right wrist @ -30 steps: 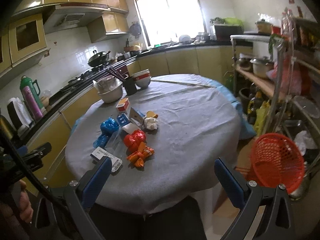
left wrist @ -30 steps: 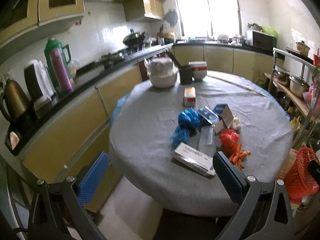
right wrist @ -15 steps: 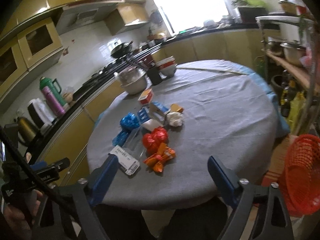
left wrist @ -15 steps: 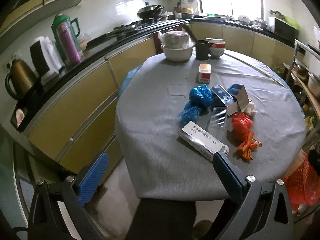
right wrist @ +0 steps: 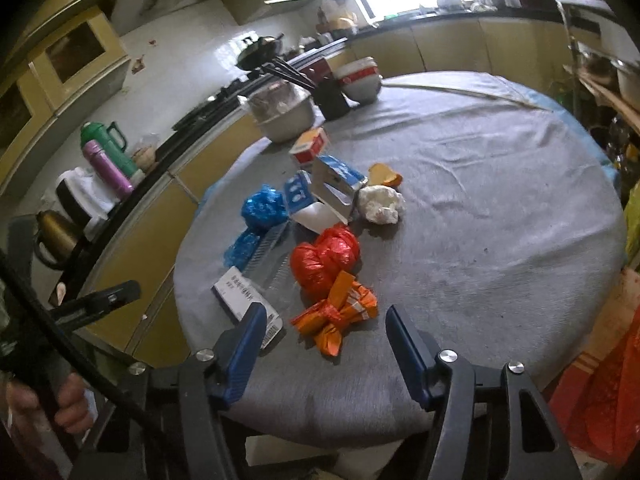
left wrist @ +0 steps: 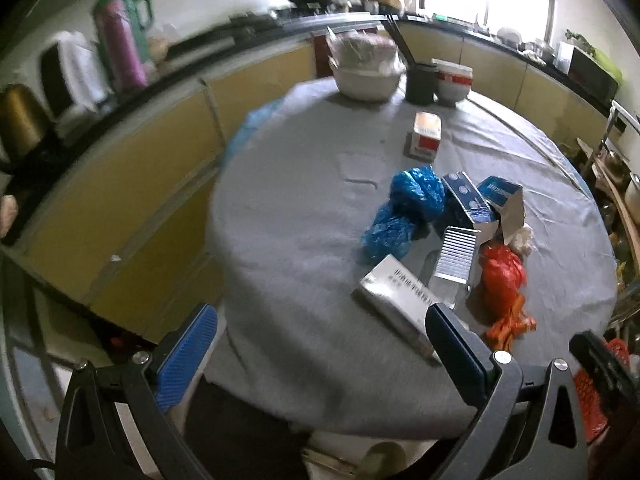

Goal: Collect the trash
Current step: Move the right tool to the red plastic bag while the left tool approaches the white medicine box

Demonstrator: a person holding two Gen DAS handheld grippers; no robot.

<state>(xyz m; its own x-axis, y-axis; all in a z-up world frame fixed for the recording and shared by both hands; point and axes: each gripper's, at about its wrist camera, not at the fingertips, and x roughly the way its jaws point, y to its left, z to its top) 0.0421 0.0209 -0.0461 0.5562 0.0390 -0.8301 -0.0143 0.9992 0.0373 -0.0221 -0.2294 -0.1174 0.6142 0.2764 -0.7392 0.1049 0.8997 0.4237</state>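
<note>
- The trash is seen lying uncollected in a cluster on the round grey-clothed table [right wrist: 500, 208]: a crumpled orange foil wrapper [right wrist: 334, 316], a knotted red plastic bag [right wrist: 324, 258], a crumpled blue plastic bag [left wrist: 404, 210], a flat white printed carton [left wrist: 400, 300] and a crumpled white paper ball [right wrist: 380, 204]
- Nothing is judged to have been gathered yet; the whole cluster is left
- The right hand-held gripper [right wrist: 322, 350] is held open and empty, just short of the orange wrapper
- The left hand-held gripper [left wrist: 320, 354] is spread wide and empty, near the white carton
- The paper ball is shown fully only in the right view; in the left view it is largely hidden behind an opened blue-and-white box [left wrist: 502, 204]
- A red mesh basket [left wrist: 588, 392] is glimpsed only at the left view's lower right edge
</note>
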